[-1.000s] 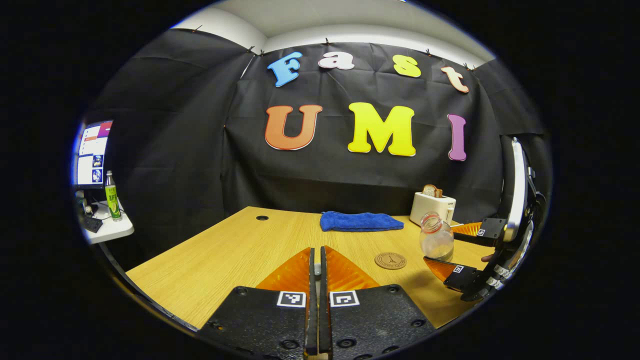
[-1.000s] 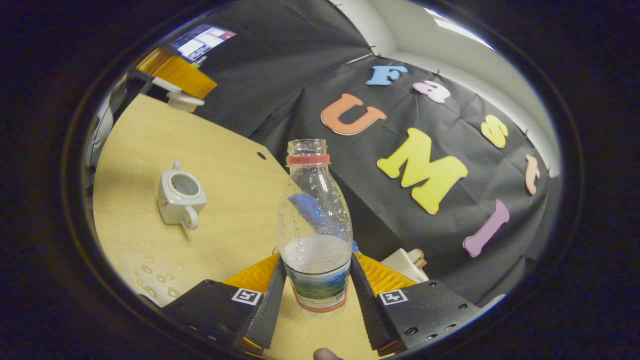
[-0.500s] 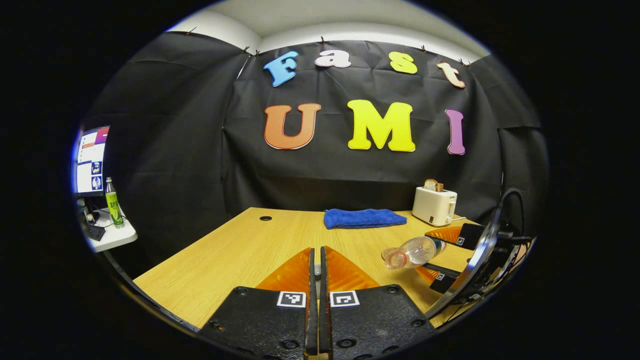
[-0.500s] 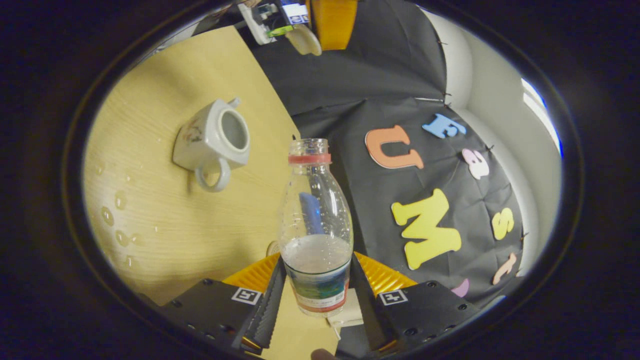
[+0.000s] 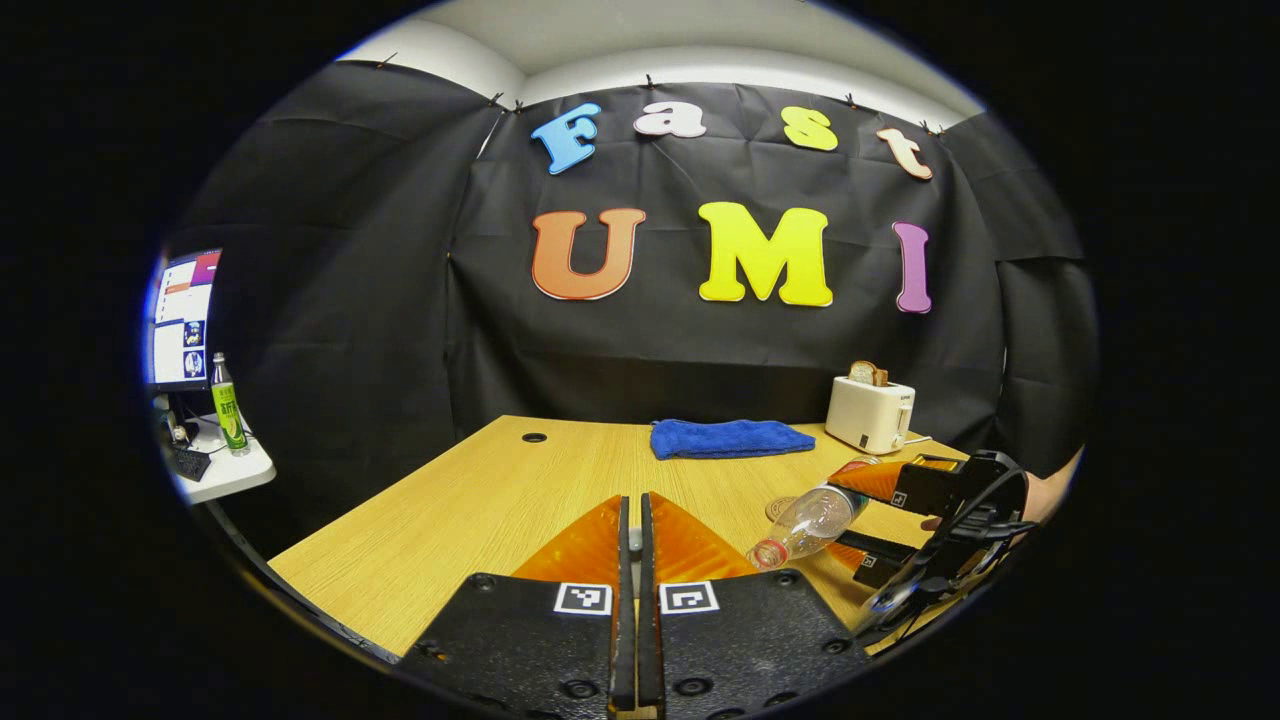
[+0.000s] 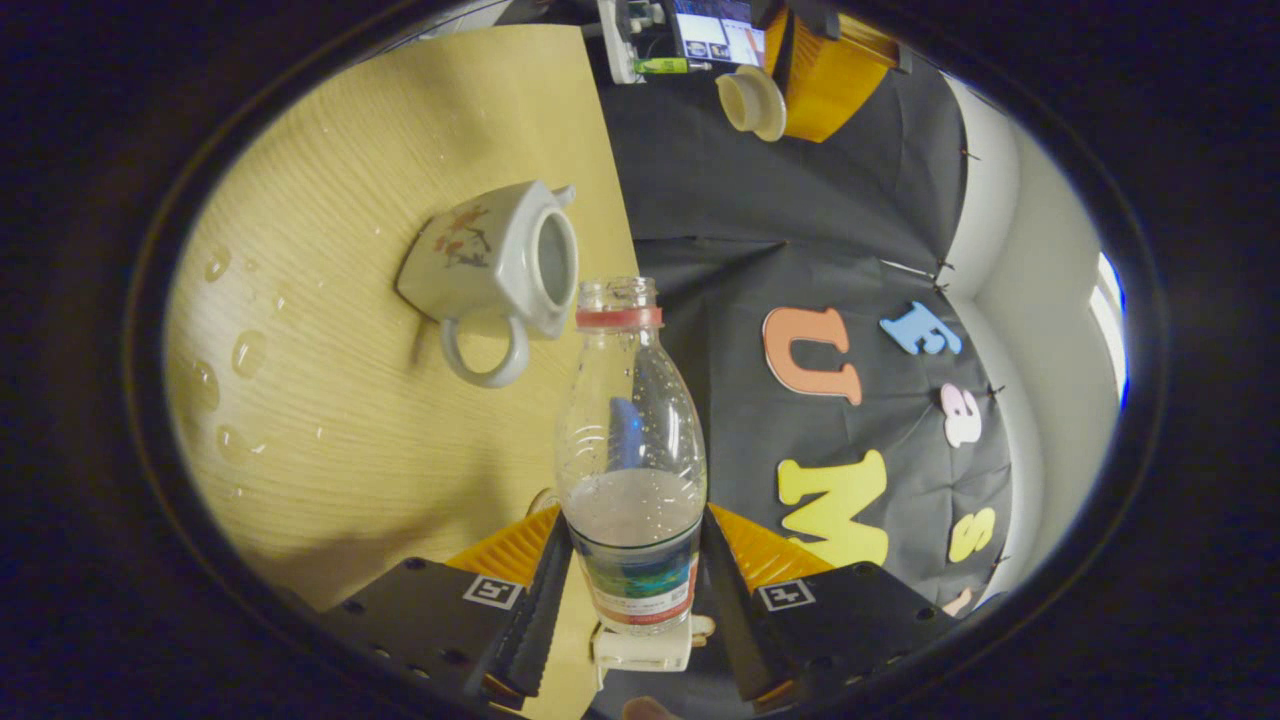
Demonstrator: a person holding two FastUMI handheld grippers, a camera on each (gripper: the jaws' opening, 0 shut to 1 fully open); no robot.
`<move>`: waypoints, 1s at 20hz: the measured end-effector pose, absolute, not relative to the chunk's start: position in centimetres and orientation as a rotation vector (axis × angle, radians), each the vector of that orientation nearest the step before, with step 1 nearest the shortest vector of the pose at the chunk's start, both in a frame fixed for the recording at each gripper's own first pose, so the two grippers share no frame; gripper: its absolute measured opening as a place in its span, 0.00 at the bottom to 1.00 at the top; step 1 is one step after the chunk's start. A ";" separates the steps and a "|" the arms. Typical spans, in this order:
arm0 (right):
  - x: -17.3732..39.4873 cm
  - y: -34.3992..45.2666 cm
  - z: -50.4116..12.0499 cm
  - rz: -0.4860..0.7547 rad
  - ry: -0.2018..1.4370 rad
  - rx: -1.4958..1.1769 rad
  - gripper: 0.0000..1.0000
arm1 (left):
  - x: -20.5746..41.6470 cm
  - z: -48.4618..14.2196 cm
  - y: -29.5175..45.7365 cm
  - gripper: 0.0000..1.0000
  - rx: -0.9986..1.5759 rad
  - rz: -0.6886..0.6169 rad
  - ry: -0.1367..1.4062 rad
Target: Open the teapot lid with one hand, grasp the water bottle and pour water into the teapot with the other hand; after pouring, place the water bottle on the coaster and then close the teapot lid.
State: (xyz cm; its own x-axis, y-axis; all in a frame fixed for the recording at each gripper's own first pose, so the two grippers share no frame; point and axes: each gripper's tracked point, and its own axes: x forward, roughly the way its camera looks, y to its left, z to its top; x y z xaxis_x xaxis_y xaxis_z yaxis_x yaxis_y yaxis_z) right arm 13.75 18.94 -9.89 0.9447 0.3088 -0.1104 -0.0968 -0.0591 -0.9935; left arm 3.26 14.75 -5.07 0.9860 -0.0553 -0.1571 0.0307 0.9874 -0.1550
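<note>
On the light wood-grain table (image 6: 330,420), beaded with spilled water drops (image 6: 232,360), I tip the clear plastic water bottle with a red neck ring (image 6: 630,440) toward the pale ceramic teapot with a painted flower sprig (image 6: 495,265), whose top stands open. My right gripper (image 6: 630,585) is clamped on the bottle's labelled lower body, both fingers pressed against it, so I can swing its uncapped mouth down over the pot; the mouth lies just beside the opening, and no stream is visible yet, so I judge the pour about to start. Water fills the bottom part of the bottle.

My left gripper (image 5: 630,545) has its fingers drawn nearly together; in the right gripper view it carries the round cream teapot lid (image 6: 752,102) raised well away from the pot, presumably to clear the opening for pouring. Nearby, partly behind the tilted bottle, lies the round brown embossed coaster (image 5: 778,508), awaiting the bottle. Farther back sit a folded blue towel (image 5: 730,438) and a white toaster holding bread (image 5: 870,413).

The bottle's label shows a landscape; its writing is too small to read.
</note>
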 end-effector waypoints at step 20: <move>13.7 20.1 -7.6 0.300 -0.268 -1.792 0.70 | 2.7 -4.3 16.0 0.03 -0.154 -0.030 0.148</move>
State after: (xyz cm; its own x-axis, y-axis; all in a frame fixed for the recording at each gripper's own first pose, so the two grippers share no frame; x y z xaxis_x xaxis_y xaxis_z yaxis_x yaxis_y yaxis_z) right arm 13.71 20.10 -7.63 0.9394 0.3376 -0.0602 0.0225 -0.2357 -0.9716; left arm 2.65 15.97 -4.30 0.9887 -0.0408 -0.1445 0.0180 0.9877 -0.1553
